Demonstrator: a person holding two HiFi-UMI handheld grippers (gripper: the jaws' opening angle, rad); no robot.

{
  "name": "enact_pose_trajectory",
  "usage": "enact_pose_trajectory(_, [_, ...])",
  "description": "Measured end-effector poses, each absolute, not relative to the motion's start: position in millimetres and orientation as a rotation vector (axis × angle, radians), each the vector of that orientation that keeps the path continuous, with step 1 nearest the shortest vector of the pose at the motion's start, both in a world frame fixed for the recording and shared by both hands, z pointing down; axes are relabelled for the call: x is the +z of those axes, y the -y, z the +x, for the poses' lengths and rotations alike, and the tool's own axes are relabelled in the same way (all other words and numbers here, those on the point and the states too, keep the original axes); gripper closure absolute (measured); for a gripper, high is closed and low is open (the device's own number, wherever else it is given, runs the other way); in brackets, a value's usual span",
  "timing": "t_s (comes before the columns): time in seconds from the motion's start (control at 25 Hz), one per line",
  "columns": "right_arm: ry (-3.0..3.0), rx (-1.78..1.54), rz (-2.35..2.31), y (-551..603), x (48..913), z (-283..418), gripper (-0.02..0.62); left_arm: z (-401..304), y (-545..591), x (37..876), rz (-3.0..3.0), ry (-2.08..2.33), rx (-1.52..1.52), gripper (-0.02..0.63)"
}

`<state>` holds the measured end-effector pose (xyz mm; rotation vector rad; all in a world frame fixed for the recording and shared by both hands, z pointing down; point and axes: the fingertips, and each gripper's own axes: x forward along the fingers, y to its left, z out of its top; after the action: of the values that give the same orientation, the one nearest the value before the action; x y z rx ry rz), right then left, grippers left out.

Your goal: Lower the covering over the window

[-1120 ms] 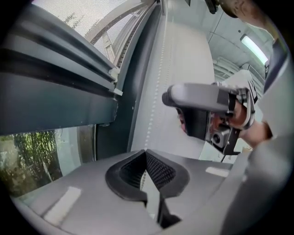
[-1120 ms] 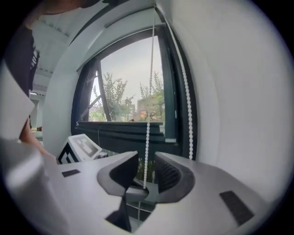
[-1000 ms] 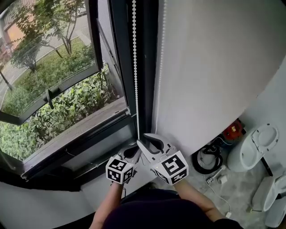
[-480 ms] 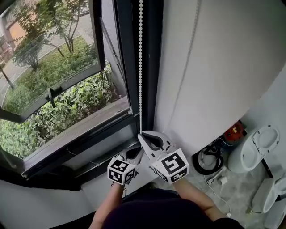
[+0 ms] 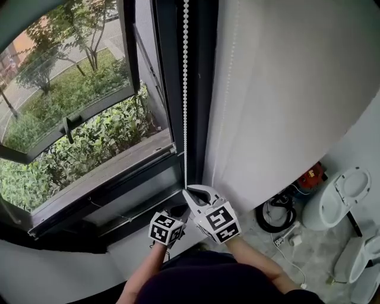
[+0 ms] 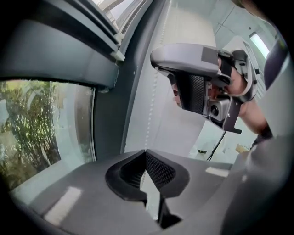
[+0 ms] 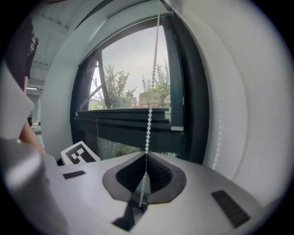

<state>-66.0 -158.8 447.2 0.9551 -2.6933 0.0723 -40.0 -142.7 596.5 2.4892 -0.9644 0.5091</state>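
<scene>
In the head view, a white beaded cord is hanging straight down the dark metal window frame. The pale grey fabric covering is showing only as an edge across the window's top-left corner. The right gripper is meeting the cord just above the left gripper.

In the left gripper view, the jaws are pressing together where the cord is running into their tips.

In the right gripper view, the jaws have just been closing and are pinching the cord.

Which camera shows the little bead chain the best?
The right gripper view: the bead chain hangs sharp against the window, straight into the shut right gripper. The head view shows it thin; the left gripper view, only faintly.
</scene>
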Motion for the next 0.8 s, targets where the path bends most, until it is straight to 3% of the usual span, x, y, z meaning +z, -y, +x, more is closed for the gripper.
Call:
enact_pose_trajectory(0.52, [2.564,0.240,0.890,153,531,-62,0.581,-36,117,679,2.373,0.838,0.744,0.594])
enact_pose_trajectory(0.8, [2.554,0.278,0.886,153,545,-59,0.581,-34,109,688,2.355,0.826,0.681,0.594])
